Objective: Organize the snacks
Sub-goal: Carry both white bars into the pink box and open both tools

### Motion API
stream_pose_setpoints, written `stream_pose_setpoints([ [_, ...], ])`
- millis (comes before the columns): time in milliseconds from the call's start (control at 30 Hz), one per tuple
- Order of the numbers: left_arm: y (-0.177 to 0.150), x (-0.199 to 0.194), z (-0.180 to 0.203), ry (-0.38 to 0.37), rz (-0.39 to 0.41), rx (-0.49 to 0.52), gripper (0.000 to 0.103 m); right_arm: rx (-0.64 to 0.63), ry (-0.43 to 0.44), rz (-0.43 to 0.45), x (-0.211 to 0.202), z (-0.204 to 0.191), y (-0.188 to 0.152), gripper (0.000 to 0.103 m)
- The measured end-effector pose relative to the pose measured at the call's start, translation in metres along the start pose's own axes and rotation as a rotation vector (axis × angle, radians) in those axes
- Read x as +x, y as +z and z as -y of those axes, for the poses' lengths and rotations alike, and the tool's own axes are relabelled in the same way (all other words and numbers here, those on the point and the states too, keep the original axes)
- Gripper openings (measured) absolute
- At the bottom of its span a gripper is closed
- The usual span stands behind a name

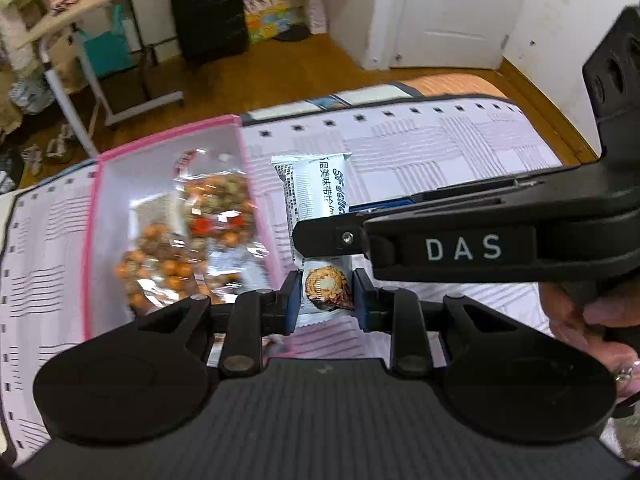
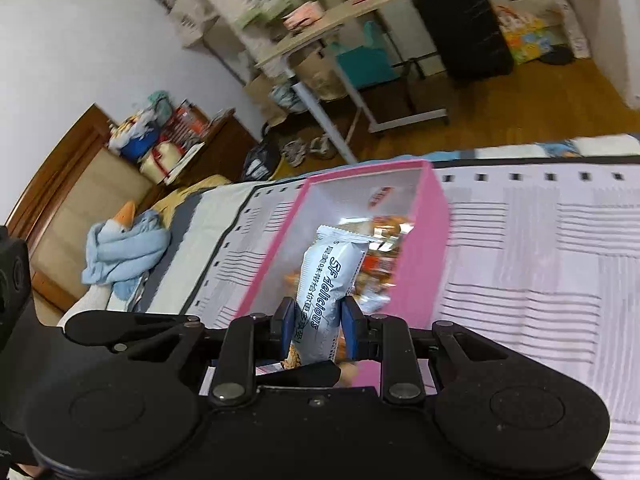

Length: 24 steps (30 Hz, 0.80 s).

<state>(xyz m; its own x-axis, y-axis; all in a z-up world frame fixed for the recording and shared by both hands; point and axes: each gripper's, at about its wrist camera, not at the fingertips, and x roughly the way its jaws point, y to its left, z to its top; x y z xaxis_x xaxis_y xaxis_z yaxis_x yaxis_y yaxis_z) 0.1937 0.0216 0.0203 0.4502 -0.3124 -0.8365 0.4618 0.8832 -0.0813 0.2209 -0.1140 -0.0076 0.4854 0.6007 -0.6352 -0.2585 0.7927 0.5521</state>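
Note:
A white snack bar wrapper (image 1: 316, 196) with blue print is held at once by both grippers, beside a pink box (image 1: 168, 148) on the bed. My left gripper (image 1: 326, 294) is shut on the bar's near end with the biscuit picture. My right gripper (image 2: 318, 326) is shut on the same bar (image 2: 330, 272) around its middle; its finger (image 1: 332, 236) crosses the bar in the left wrist view. The pink box (image 2: 430, 208) holds clear bags of orange and brown coated nuts (image 1: 188, 248), which also show in the right wrist view (image 2: 384, 248).
The bed has a pale lilac cover with grey stripes (image 1: 440, 152). A blue cloth and a plush toy (image 2: 124, 244) lie at the bed's head. Beyond the bed stand a rolling side table (image 1: 80, 12), a black suitcase (image 1: 208, 8) and a white door (image 1: 452, 12).

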Motion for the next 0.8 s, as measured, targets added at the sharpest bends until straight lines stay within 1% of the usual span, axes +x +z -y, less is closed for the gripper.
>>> stream_pose_setpoints([
  [133,-0.005,-0.008,-0.035,0.015,0.031,-0.043,0.026,-0.048,0.035,-0.032,0.025,-0.014,0.007,0.03],
  [200,-0.009,-0.006,-0.051,0.017,0.03,-0.071,0.026,-0.055,0.039,-0.059,0.042,-0.017,0.008,0.03],
  [333,-0.017,0.012,-0.077,0.021,0.009,-0.15,0.026,-0.067,0.021,-0.105,0.066,-0.016,0.007,0.03],
  [433,-0.022,0.027,-0.086,0.032,-0.004,-0.174,0.026,-0.052,0.022,-0.13,0.08,-0.011,0.006,0.03],
  [500,-0.024,0.036,-0.091,0.036,-0.017,-0.189,0.026,-0.062,0.011,-0.12,0.086,-0.011,0.007,0.03],
  [533,-0.024,0.041,-0.094,0.037,-0.014,-0.196,0.027,-0.087,-0.006,-0.106,0.089,-0.012,0.007,0.03],
  [600,-0.022,0.05,-0.099,0.025,0.002,-0.212,0.027,-0.14,-0.038,-0.078,0.096,-0.015,0.008,0.03],
  [633,-0.02,0.058,-0.102,0.014,0.021,-0.22,0.027,-0.149,-0.045,-0.078,0.1,-0.015,0.009,0.03],
  [667,-0.02,0.062,-0.104,0.019,0.033,-0.232,0.027,-0.147,-0.046,-0.078,0.103,-0.013,0.01,0.03],
  [767,-0.02,0.074,-0.1,0.05,0.04,-0.25,0.027,-0.127,-0.046,-0.066,0.108,-0.005,0.01,0.037],
  [800,-0.021,0.078,-0.1,0.058,0.043,-0.249,0.027,-0.119,-0.054,-0.056,0.108,-0.003,0.01,0.043],
])
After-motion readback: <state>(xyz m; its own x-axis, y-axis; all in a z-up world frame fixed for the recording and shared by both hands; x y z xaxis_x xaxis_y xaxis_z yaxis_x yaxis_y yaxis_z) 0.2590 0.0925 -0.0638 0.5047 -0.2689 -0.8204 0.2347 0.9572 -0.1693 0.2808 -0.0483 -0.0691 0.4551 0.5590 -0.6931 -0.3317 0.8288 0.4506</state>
